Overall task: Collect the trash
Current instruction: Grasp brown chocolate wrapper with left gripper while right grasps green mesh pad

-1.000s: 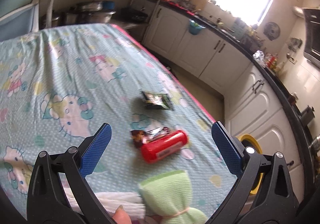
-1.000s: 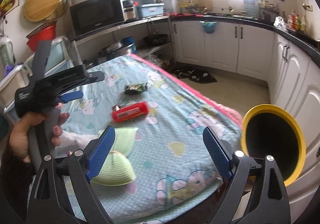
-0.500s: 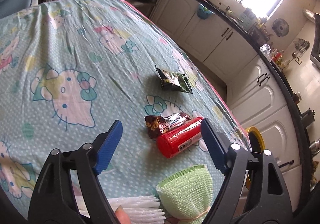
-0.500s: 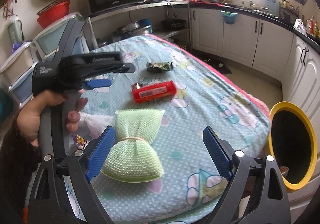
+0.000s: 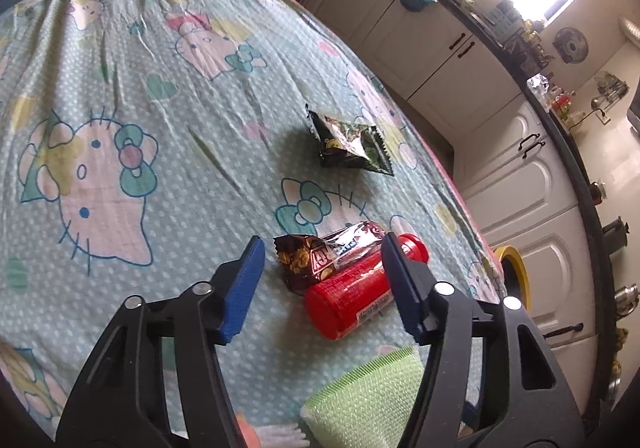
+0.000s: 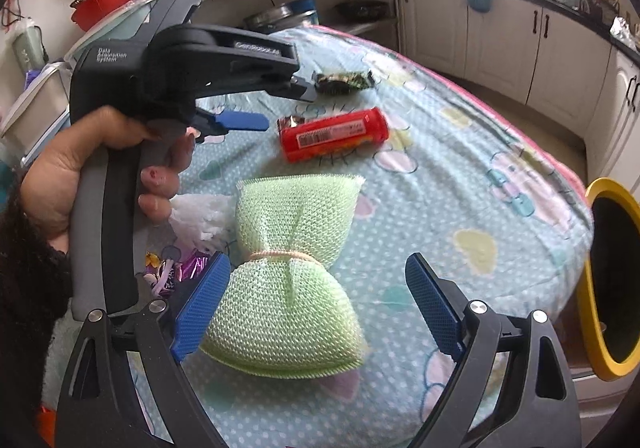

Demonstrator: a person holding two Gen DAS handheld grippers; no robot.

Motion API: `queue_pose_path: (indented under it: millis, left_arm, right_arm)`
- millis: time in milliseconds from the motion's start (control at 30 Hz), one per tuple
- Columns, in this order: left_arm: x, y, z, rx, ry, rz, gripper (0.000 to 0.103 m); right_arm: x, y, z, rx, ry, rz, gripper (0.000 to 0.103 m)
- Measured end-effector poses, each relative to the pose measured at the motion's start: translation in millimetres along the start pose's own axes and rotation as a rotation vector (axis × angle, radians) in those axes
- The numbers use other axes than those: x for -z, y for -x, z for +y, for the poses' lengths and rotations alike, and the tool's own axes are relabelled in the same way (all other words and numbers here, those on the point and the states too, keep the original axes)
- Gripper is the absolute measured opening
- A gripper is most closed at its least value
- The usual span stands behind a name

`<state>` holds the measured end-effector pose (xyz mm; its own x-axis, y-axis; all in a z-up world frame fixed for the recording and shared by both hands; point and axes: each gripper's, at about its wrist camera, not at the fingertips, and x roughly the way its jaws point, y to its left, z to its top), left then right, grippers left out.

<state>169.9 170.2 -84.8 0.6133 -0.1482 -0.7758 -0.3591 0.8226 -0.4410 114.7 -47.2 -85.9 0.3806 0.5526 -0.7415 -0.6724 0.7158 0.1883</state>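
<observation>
A brown candy wrapper [image 5: 320,254] lies against a red can [image 5: 356,290] on the Hello Kitty tablecloth [image 5: 120,95]. A dark green snack packet [image 5: 348,143] lies farther off. My left gripper [image 5: 322,284] is open, its jaws on either side of the wrapper and can, just above them. In the right wrist view the can [image 6: 334,133], the wrapper's end [image 6: 289,122] and the packet [image 6: 342,80] show beyond the left gripper [image 6: 276,103]. My right gripper [image 6: 316,312] is open over a green mesh scrubber [image 6: 288,272]. A yellow-rimmed bin [image 6: 612,280] stands off the table's right edge.
White plastic [image 6: 200,215] and a purple foil wrapper [image 6: 176,268] lie by the scrubber. The scrubber also shows in the left wrist view [image 5: 368,404], as does the bin [image 5: 516,280]. Kitchen cabinets [image 5: 500,151] and a cluttered counter run along the right.
My left gripper has moved forward and down and narrowed around the wrapper and can. My right gripper has moved in over the green scrubber. Nothing on the table has shifted.
</observation>
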Motion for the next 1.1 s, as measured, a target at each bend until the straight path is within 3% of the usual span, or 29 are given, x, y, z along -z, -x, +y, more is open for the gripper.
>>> queue_pose_path:
  millis: [367,533,633,933,1100]
  left_arm:
    - [-4.4,-13.8,5.4,-0.018,0.021,0.027,0.030]
    - [-3.2,-16.6,5.4,-0.025,0.014,0.034,0.018]
    - [-2.2,-17.2,3.9,-0.020,0.002,0.038,0.010]
    - [1.8,-11.0,-0.4,-0.001,-0.031,0.016,0.006]
    - [3.7,2.6,-4.0,-0.033,-0.064,-0.028,0.005]
  right_arm:
    - [-0.4,-20.7,-1.8,-0.092,-0.040,0.061,0.076]
    - [0.9,-21.9,-3.0,-0.152,-0.054,0.066,0.056]
    - [2.3,-19.9,-4.7,-0.168,-0.074,0.069,0.051]
    - [10.4,0.4,-20.3,-0.126,-0.116,0.050,0.047]
    - [13.5,7.5,-37.4,-0.110,-0.159,0.036,0.047]
